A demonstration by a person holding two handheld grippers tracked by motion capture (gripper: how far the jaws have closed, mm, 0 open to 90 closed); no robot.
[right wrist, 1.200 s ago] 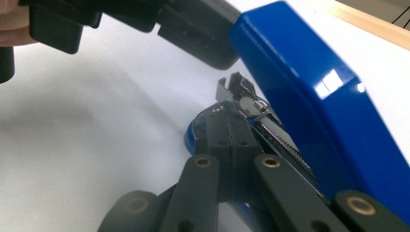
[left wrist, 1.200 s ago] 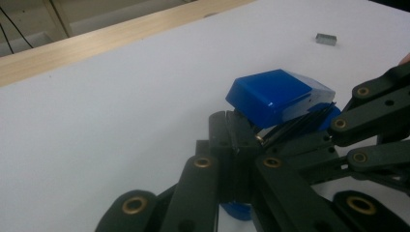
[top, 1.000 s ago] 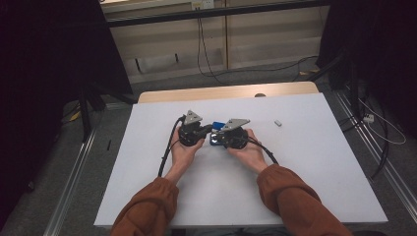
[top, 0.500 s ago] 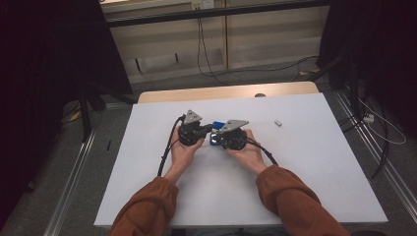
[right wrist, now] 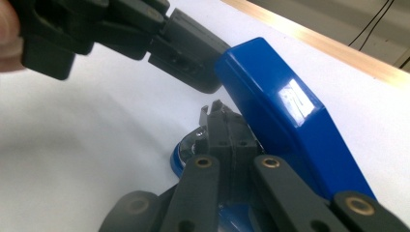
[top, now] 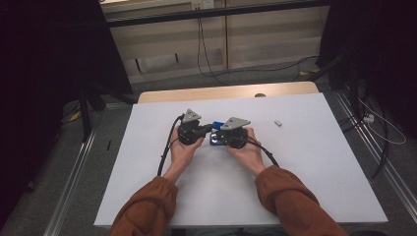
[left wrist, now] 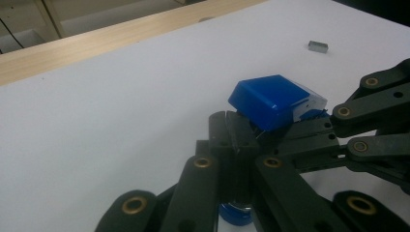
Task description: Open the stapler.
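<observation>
A blue stapler (top: 216,125) lies at the middle of the white table (top: 319,167), between my two grippers. In the left gripper view its blue top (left wrist: 270,99) stands tilted up just beyond my left gripper (left wrist: 232,137), whose jaws are pressed together. My right gripper (right wrist: 216,112) is shut too, its tips under the raised blue top (right wrist: 280,106) and over the blue base (right wrist: 178,159). The left gripper's jaws (right wrist: 193,43) touch the top's end. Whether either gripper pinches a part of the stapler I cannot tell. From above, left gripper (top: 207,129) and right gripper (top: 214,139) meet tip to tip.
A small grey block of staples (top: 278,123) lies on the table to the right of the stapler, also far off as a block of staples (left wrist: 317,46). A wooden strip (top: 226,92) runs along the far edge. Cables trail on the floor (top: 255,69) behind.
</observation>
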